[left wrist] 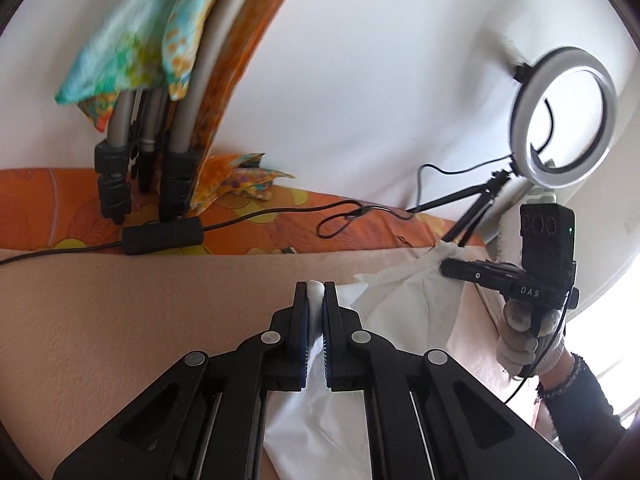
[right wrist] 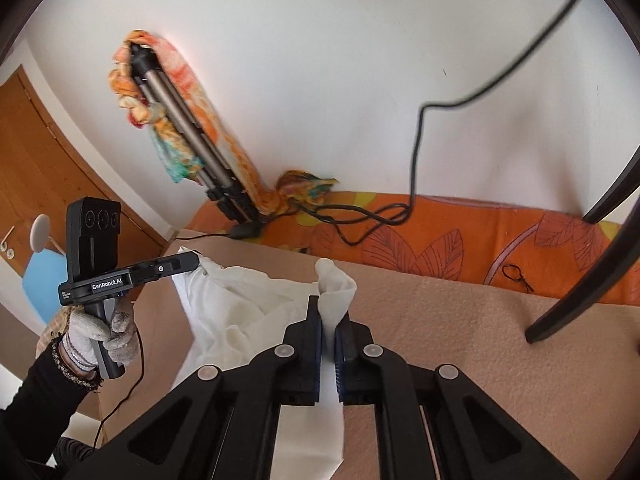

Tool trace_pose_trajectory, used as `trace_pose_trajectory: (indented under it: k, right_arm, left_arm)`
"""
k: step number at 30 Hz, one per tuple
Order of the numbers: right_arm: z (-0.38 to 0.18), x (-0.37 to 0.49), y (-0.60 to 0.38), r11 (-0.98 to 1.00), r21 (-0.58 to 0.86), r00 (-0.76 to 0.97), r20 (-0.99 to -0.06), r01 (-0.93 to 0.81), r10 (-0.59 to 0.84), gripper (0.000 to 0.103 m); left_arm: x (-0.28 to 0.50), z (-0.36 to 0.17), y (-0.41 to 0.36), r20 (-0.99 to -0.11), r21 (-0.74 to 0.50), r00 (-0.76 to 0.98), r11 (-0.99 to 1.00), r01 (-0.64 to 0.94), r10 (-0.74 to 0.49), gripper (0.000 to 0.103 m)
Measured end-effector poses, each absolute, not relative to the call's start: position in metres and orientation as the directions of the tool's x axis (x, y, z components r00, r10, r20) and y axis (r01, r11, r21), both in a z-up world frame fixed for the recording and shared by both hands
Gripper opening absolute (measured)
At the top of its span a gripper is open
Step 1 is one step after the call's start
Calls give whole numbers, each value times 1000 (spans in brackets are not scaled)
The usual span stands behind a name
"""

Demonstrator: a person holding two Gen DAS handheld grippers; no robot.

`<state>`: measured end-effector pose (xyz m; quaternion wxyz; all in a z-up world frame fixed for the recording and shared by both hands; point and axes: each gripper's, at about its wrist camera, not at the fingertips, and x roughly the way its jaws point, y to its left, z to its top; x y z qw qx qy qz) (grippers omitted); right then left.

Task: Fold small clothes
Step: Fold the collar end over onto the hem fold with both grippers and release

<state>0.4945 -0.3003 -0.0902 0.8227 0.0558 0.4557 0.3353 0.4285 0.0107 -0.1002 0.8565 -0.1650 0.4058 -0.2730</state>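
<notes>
A plain white wall point(left wrist: 360, 80) fills the upper half of both wrist views. Below it, a beige textured cloth-covered work surface point(left wrist: 140, 320) spans the lower half of each frame. An orange leaf-patterned fabric band point(right wrist: 460, 236) runs across mid-frame between wall and surface.

The white cloth garment point(left wrist: 400, 300) lies lifted across the centre of the left wrist view, stretched between both grippers; in the right wrist view it occupies centre and lower centre.

A folded grey-legged tripod point(left wrist: 176, 128), draped with orange and turquoise patterned fabric, leans against the wall at upper left of the left wrist view. A white ring light on a small black stand point(left wrist: 564, 120) sits at right of that view. A brown wooden door point(right wrist: 44, 160) shows at the left edge of the right wrist view. Black cables point(left wrist: 352, 216) trail over the orange band.

The left gripper point(left wrist: 316, 292), black with blue pads, is at lower centre of its own view, jaws clamped on a bunched corner of the garment, which protrudes past the fingertips. The right gripper point(right wrist: 328, 312) is at lower centre of its own view, likewise closed on a fold of the garment, a white tuft standing above the tips.

A white knitted-glove hand point(right wrist: 104, 332) holds the left gripper's handle at lower left of the right wrist view, with a black sleeve point(right wrist: 36, 392) below it.
</notes>
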Motion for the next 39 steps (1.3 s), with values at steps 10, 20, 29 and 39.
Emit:
trace_pose_trajectory:
  k: [10,20,29,39]
  right_arm:
    - [-29,407,-293,763,316,392,-711,-563,584,3]
    - [-16,286,-285,760,264,397,-726,-594,562,3]
    - [-67,196,-292,780,215,402,-760,-588,512,3]
    - [-85,150,-294,796,75,478,-764,-601,434,7]
  left_arm:
    - [344,-46,4,-569,-447,547,789,420,-614,4]
    - [237,-47,4,-579,-431,515,773,466,-633,4]
    - [162,-105,-10,-671,-370,446,789,491,-592,4]
    - [130,-118,-5,-702,-317,454,811,492,-549,4]
